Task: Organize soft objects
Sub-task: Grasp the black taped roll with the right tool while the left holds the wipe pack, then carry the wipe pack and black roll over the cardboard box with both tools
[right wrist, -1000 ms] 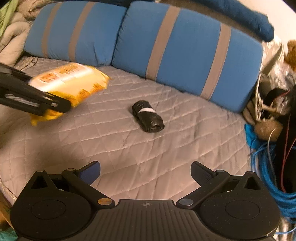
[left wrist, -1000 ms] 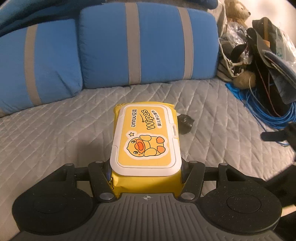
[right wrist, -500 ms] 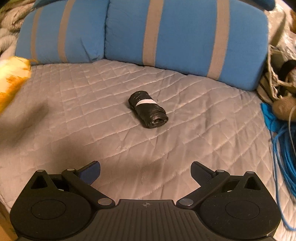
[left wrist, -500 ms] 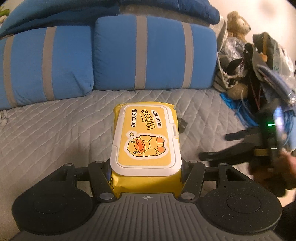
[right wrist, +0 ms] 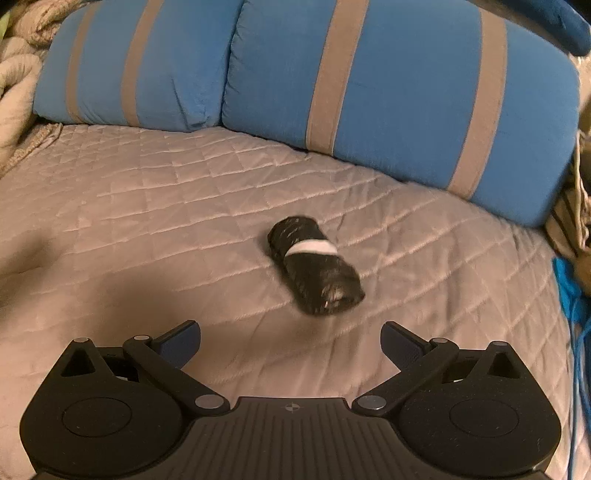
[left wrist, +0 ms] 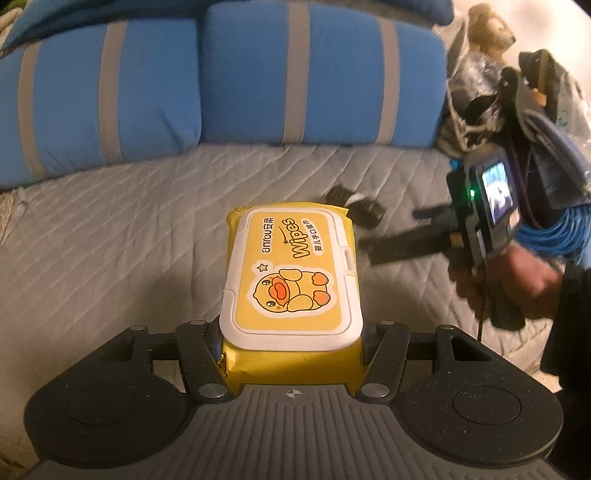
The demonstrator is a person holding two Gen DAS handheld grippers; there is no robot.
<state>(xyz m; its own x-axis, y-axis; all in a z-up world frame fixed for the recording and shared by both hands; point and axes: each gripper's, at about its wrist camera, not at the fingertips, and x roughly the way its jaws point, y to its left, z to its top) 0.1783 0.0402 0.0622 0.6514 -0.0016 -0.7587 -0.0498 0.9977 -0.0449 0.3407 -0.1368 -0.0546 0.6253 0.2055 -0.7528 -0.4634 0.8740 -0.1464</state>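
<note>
My left gripper (left wrist: 291, 336) is shut on a yellow pack of wet wipes (left wrist: 291, 273) with a white lid and a duck picture, held above the grey quilted bed cover (left wrist: 110, 229). A black roll with a white band (right wrist: 314, 266) lies on the quilted bed cover (right wrist: 147, 206); in the left wrist view the black roll (left wrist: 356, 206) peeks out beyond the pack. My right gripper (right wrist: 290, 341) stands open just short of the roll, nothing between its fingers. In the left wrist view the right gripper (left wrist: 402, 236) reaches toward the roll from the right, held by a hand (left wrist: 524, 284).
Two blue cushions with grey stripes (right wrist: 388, 92) lean along the back of the bed. At the right lie a coil of blue cable (left wrist: 546, 236), a pile of bags and straps (left wrist: 517, 103) and a brown teddy bear (left wrist: 487, 29). A beige blanket (right wrist: 14, 85) sits at the far left.
The right gripper has come closer to the black roll and lower, and has entered the left wrist view from the right. The left gripper has drifted a little, still holding the wipes.
</note>
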